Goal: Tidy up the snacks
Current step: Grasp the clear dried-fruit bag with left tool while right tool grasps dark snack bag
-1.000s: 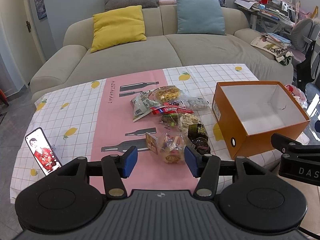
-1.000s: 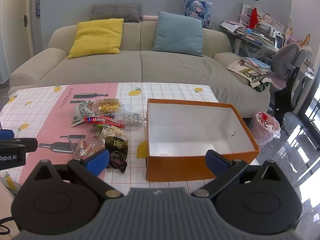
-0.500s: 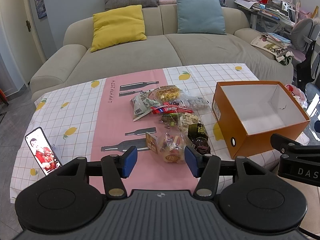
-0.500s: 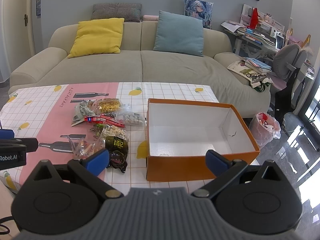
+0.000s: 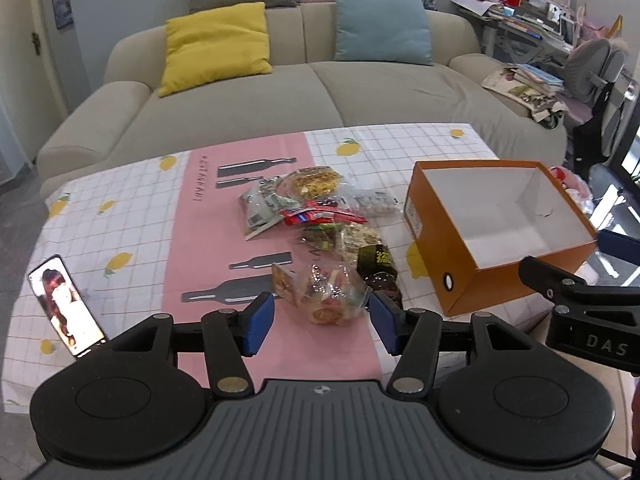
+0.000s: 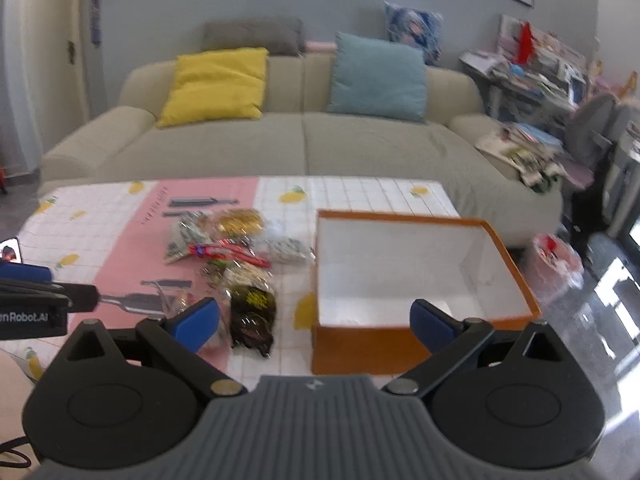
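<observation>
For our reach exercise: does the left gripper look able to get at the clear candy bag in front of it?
Probably yes: the left gripper is opening, with the clear candy bag lying unobstructed just ahead.

I see a smooth, printed tablecloth (image 5: pixel 132 216) with a faint sheen, oilcloth by the look of it. Near its middle the snack packets (image 5: pixel 320 232) are crinkly glossy plastic; the clear bag (image 5: pixel 334 294) towards the near edge glints, and the dark packet (image 5: pixel 376 264) beside it shines too. At the right edge the box (image 5: pixel 460 276) looks like matt orange cardboard, white paper inside. By the left corner the phone (image 5: pixel 66 304) has a glassy screen. My left gripper (image 5: pixel 322 316) is matt black plastic with blue rubbery-looking pads (image 5: pixel 260 316); the right gripper (image 6: pixel 316 320) looks the same.
</observation>
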Demonstrator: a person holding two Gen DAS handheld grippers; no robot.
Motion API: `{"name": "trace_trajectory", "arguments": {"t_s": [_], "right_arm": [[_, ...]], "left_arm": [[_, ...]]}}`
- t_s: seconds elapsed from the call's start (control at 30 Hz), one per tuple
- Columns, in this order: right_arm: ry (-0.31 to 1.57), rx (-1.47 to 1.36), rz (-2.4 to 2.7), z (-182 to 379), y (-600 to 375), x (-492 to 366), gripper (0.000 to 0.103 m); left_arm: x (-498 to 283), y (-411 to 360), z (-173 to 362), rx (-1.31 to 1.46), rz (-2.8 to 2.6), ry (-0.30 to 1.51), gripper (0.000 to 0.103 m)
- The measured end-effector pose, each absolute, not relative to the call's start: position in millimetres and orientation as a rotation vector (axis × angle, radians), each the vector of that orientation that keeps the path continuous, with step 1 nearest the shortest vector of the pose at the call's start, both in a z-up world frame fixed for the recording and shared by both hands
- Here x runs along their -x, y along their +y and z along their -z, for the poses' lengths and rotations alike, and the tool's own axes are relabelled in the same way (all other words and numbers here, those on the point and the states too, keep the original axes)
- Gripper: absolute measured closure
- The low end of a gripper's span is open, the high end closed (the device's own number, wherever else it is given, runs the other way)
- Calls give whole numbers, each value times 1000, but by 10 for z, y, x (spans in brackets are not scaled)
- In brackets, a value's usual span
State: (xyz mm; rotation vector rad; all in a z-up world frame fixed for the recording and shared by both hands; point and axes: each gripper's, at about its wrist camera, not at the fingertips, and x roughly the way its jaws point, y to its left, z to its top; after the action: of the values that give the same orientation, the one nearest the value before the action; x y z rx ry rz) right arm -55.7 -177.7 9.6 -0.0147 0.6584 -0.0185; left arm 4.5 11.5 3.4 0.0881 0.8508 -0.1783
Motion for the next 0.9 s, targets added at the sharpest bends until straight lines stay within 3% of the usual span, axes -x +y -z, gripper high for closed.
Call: {"name": "trace_trajectory", "arguments": {"t_s": [0.13, 0.27, 0.4, 0.63, 0.9], "right_arm": [[616, 75, -45, -33, -1725, 475, 31], [622, 82, -129, 98, -1706, 336, 59], [632, 80, -218, 270, -1646, 202, 78], [660, 119, -294, 578, -1462, -109, 80], [739, 186, -309, 1031, -1265, -532, 78]], "left_arm": [[-160, 212, 5, -61, 214, 854, 30], [-282, 275, 129, -25, 288, 868, 24], [-436, 306, 316, 27, 323, 917, 24], [-801, 401, 647, 259, 261, 1012, 24], [-1189, 338, 1082, 325, 176, 1126, 20]]}}
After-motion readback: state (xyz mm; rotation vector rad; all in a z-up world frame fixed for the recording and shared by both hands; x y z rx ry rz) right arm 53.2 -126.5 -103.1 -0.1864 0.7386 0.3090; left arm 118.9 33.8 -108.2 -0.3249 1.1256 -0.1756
